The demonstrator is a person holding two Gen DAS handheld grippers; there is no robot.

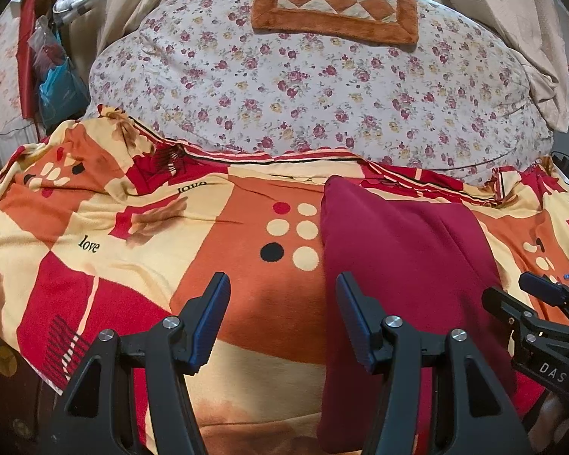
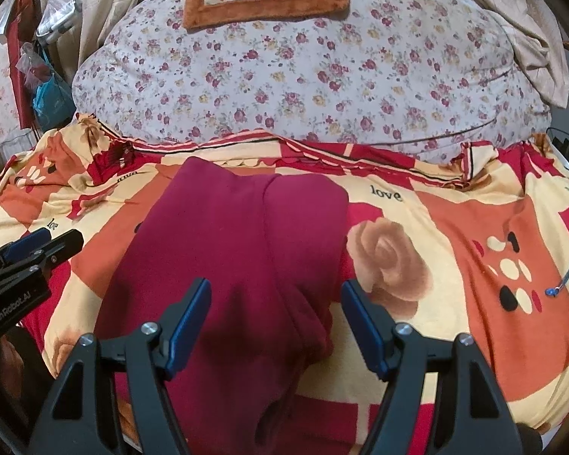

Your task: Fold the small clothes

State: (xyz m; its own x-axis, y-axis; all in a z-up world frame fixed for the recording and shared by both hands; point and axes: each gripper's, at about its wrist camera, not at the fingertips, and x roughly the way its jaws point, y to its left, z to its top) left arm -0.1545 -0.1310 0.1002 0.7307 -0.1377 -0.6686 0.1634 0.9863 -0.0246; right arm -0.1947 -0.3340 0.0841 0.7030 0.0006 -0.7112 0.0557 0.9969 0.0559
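While the dark red, soft knit garment lies lengthwise on the orange-and-cream patterned bedspread, both left gripper and right gripper hover gaping, empty — likely between folds, next pinching its near edge.

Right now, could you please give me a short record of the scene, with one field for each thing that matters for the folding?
garment: dark red garment, lying flat on the blanket, a lengthwise fold line showing
surface: patterned orange and red blanket
behind: floral quilt, with a brown checked cushion on top
left tool: open, nothing between the pads, over the blanket beside the garment
right tool: open, above the garment, not gripping it
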